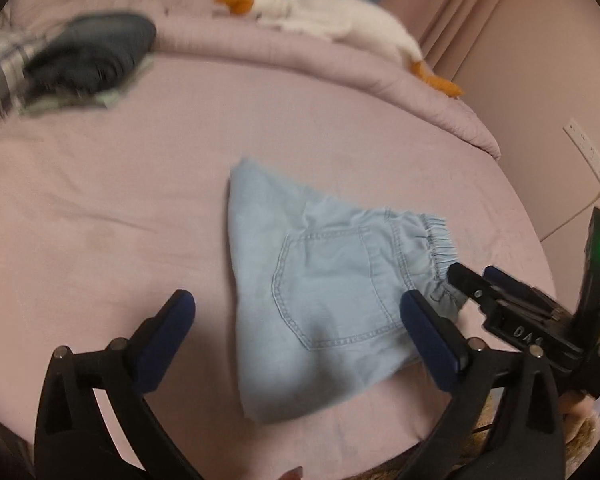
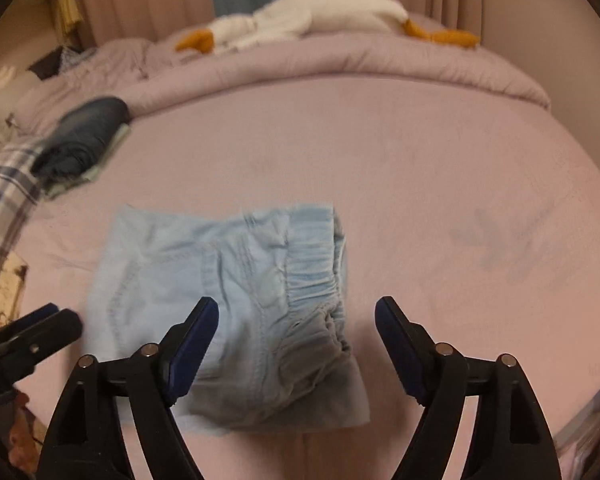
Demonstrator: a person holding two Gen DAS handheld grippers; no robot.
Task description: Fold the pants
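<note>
Light blue denim pants lie folded in a compact bundle on the pink bed sheet, back pocket up and elastic waistband to the right. My left gripper is open and empty, hovering just above the bundle's near side. My right gripper is open and empty over the waistband end of the pants. In the left wrist view the right gripper's fingers sit next to the waistband. In the right wrist view the left gripper's fingers show at the lower left.
A folded dark garment lies on a greenish cloth by plaid fabric at the far left. A white goose plush rests on the rolled duvet at the back. A wall socket and curtains are on the right.
</note>
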